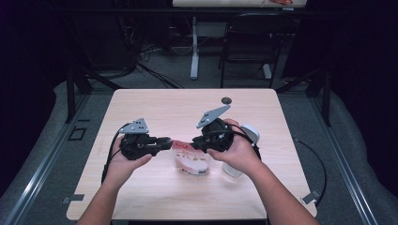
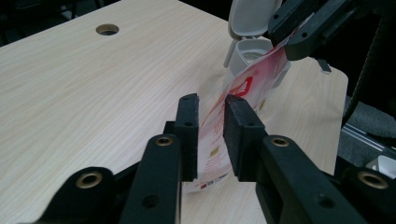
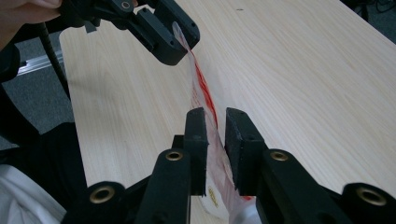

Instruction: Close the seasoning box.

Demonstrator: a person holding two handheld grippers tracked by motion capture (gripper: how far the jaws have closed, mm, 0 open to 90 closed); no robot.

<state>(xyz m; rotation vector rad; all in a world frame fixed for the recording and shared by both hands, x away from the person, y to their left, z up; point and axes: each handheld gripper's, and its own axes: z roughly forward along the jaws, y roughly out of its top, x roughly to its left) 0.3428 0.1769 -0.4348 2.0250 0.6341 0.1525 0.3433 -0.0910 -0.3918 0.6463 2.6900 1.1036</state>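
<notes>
While the red-and-white plastic bag (image 1: 190,159) hangs just above the table (image 1: 155,105), the left gripper (image 1: 165,142) and the right gripper (image 1: 196,140) each pinch its top edge from opposite ends, jaws nearly closed on the film; an open-lidded white container (image 2: 250,44) stands just behind

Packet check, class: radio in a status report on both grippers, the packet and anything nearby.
Left gripper and right gripper both shut on the packet, holding its top edge above the table. Open-lidded white container just behind.
</notes>
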